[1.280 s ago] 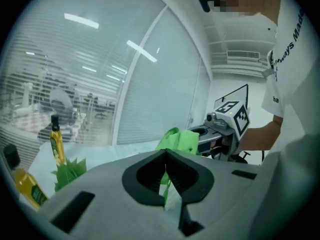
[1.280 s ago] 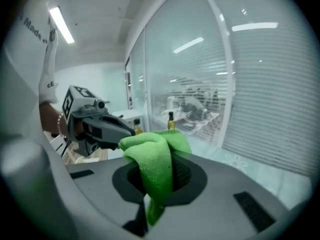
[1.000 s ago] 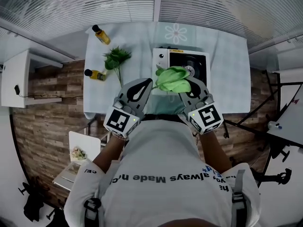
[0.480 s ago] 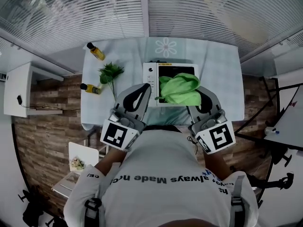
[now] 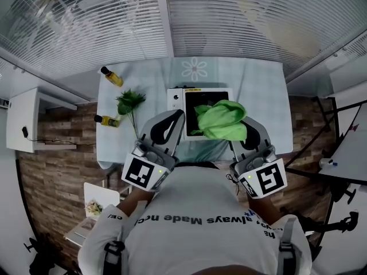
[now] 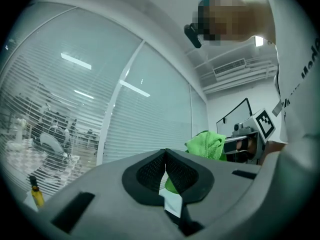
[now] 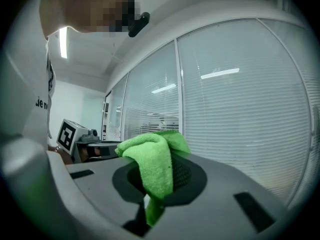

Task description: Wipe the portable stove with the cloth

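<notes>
The portable stove (image 5: 184, 96), white with a black top, stands on the table below me. A bright green cloth (image 5: 222, 120) hangs bunched over the stove's front right part, and my right gripper (image 5: 239, 121) is shut on it. In the right gripper view the cloth (image 7: 156, 165) is draped over the closed jaws of the right gripper (image 7: 161, 178) and hides the tips. My left gripper (image 5: 178, 116) is held up beside the stove's front left, shut with nothing in it. In the left gripper view that gripper (image 6: 165, 152) has its pads pressed together, with the cloth (image 6: 205, 144) behind them.
On the table's left part are two small oil bottles (image 5: 111, 76) (image 5: 107, 120) and a green plant sprig (image 5: 129, 102). The pale tablecloth (image 5: 261, 90) has a flower print. A white shelf (image 5: 23, 119) stands at the left, and window blinds run behind.
My right gripper has carried the cloth from the stove's front left over to its right side. Both grippers have drawn back toward my body and stand wider apart.
</notes>
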A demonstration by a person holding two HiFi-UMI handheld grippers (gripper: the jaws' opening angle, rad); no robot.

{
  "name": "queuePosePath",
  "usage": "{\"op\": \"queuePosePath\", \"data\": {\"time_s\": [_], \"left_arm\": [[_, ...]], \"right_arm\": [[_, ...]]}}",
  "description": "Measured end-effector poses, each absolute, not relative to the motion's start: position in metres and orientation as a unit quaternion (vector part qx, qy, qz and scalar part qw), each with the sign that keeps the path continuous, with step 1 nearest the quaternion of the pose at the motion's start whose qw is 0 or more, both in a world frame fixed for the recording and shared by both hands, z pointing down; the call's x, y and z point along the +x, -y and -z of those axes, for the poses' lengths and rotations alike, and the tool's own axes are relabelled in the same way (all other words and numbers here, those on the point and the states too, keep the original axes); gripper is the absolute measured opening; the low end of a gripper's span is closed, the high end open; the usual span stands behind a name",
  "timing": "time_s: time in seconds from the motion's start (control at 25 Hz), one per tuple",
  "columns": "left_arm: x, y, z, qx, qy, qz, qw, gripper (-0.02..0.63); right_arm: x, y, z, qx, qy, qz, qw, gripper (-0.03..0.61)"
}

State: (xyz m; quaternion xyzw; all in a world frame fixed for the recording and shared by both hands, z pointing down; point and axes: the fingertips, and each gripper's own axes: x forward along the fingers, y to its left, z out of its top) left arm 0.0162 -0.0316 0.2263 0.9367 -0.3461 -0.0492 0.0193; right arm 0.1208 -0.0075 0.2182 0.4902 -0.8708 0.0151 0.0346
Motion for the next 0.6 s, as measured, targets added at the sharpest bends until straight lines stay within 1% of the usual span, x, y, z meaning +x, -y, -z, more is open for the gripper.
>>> {"op": "queuePosePath", "data": {"time_s": [0.6], "left_arm": [[0.02,0.047,-0.225,0.935,0.35,0.051,0.019,0.012]], "right_arm": [[0.127,0.027,-0.217,0.494,0.869,-0.013,0.032,0.023]]}}
